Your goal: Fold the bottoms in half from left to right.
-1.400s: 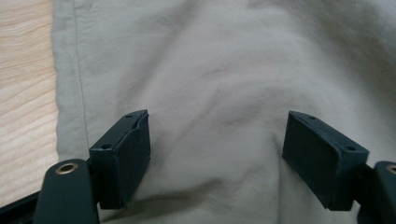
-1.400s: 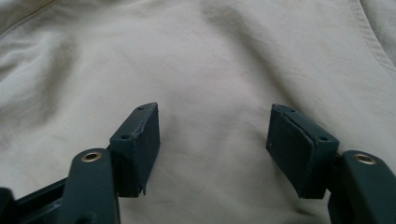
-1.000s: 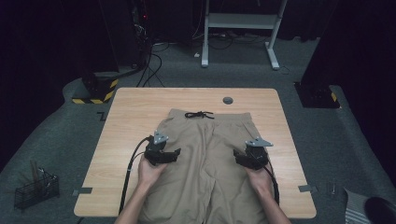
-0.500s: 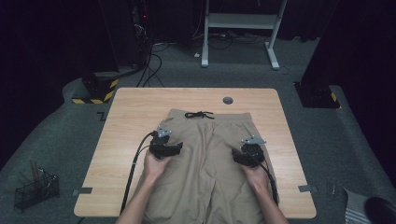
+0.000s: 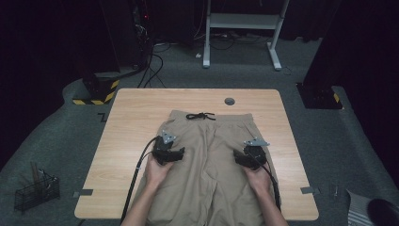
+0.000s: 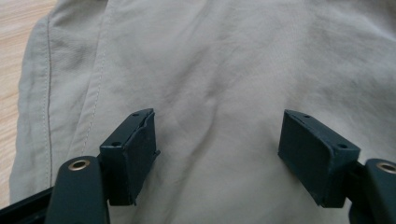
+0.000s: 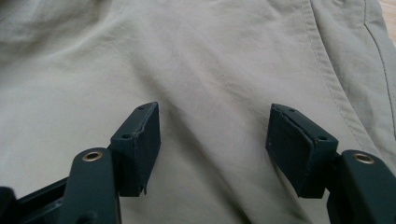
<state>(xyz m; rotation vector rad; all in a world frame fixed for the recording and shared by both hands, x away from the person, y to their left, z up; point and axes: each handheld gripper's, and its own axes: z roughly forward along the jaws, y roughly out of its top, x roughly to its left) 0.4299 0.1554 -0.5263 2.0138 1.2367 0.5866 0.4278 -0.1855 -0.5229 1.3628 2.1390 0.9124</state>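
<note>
A pair of beige shorts (image 5: 207, 155) lies flat on the wooden table (image 5: 141, 108), its waistband with a black drawstring (image 5: 201, 116) at the far side. My left gripper (image 5: 168, 149) hovers low over the shorts' left half, jaws open over plain cloth (image 6: 215, 93) with nothing pinched between them. My right gripper (image 5: 251, 153) is over the right half, jaws also open just above the fabric (image 7: 210, 74). A side seam (image 7: 334, 79) runs past its right jaw. Both hands come in from the table's near edge.
A small grey round cap (image 5: 229, 101) sits in the tabletop beyond the waistband. Bare wood lies left and right of the shorts. A wire basket (image 5: 35, 190) stands on the floor at the left, and a white desk frame (image 5: 244, 28) stands behind the table.
The left gripper has sunk a little toward the shorts. The right gripper has kept nearly still.
</note>
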